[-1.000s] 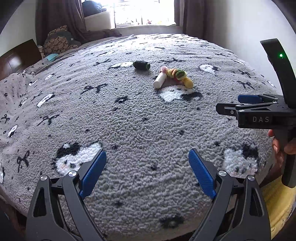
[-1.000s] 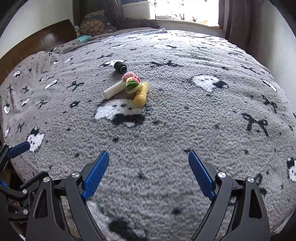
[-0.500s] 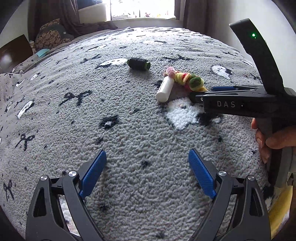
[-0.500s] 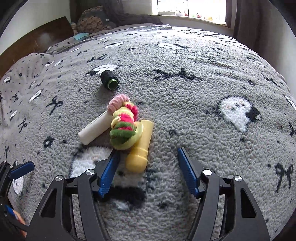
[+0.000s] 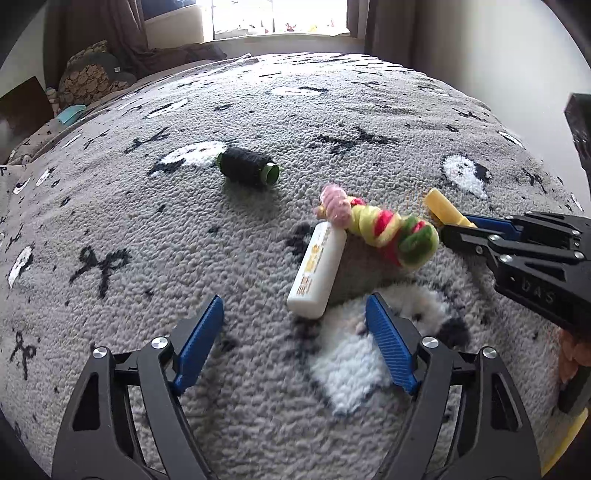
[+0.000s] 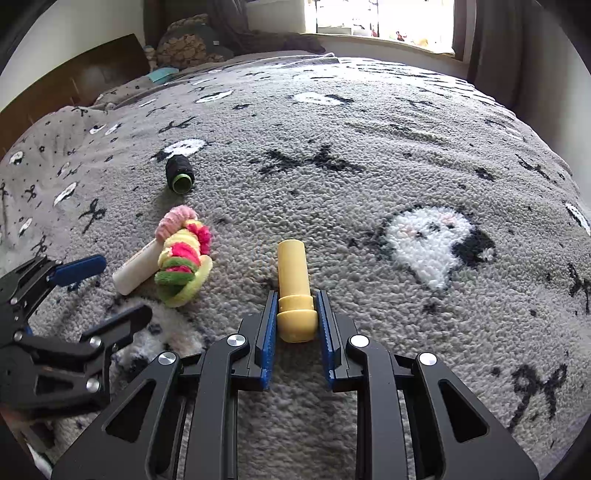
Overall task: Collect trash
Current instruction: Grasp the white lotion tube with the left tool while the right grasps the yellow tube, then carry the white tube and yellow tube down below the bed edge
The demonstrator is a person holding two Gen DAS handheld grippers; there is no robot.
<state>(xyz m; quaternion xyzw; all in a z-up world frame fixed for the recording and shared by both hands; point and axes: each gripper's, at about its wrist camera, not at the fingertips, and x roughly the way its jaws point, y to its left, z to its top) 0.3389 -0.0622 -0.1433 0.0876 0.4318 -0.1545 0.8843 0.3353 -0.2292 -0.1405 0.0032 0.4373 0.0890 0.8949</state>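
My right gripper (image 6: 295, 306) is shut on the cap end of a yellow tube (image 6: 293, 280), which lies on the grey blanket; it also shows in the left wrist view (image 5: 443, 208). My left gripper (image 5: 295, 314) is open, its fingers either side of the near end of a white tube (image 5: 317, 273) without touching it. A pink, yellow, red and green knitted scrunchie (image 5: 384, 230) leans on the white tube (image 6: 135, 269). A black thread spool with green ends (image 5: 247, 168) lies further back.
The grey fleece blanket (image 6: 406, 177) with black bows and white ghost shapes covers the bed. Pillows (image 6: 184, 46) and a wooden headboard (image 6: 74, 81) are at the far left, a window (image 6: 380, 18) beyond, a wall on the right.
My right gripper moved onto the yellow tube and shut on it, pulling it away from the scrunchie. My left gripper moved forward to the white tube.
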